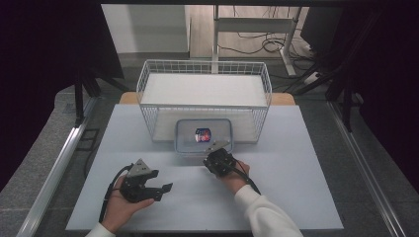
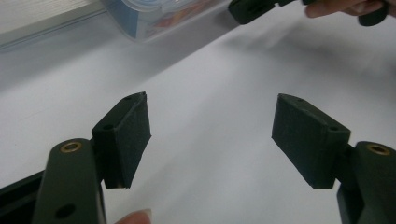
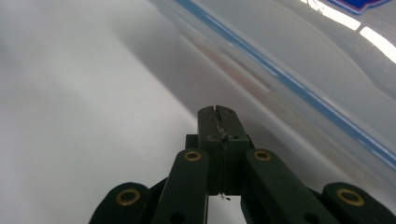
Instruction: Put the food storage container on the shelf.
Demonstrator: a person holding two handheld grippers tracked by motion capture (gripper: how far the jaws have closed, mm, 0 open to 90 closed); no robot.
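The clear plastic lidded box with a blue-edged lid (image 1: 203,136) sits on the white worktop (image 1: 276,197), just in front of the white wire basket (image 1: 148,94). The right hand-held gripper (image 1: 215,148), jaws pressed together on nothing, noses its near edge and may shove the box basketward. The left hand-held gripper (image 1: 165,190) is spread, well apart.

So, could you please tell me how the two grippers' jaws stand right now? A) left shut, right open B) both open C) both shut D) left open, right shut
D: the left gripper has its pads wide apart over the bare white table, while the right gripper, close to the clear lidded container, has its pads pressed together with nothing between them.
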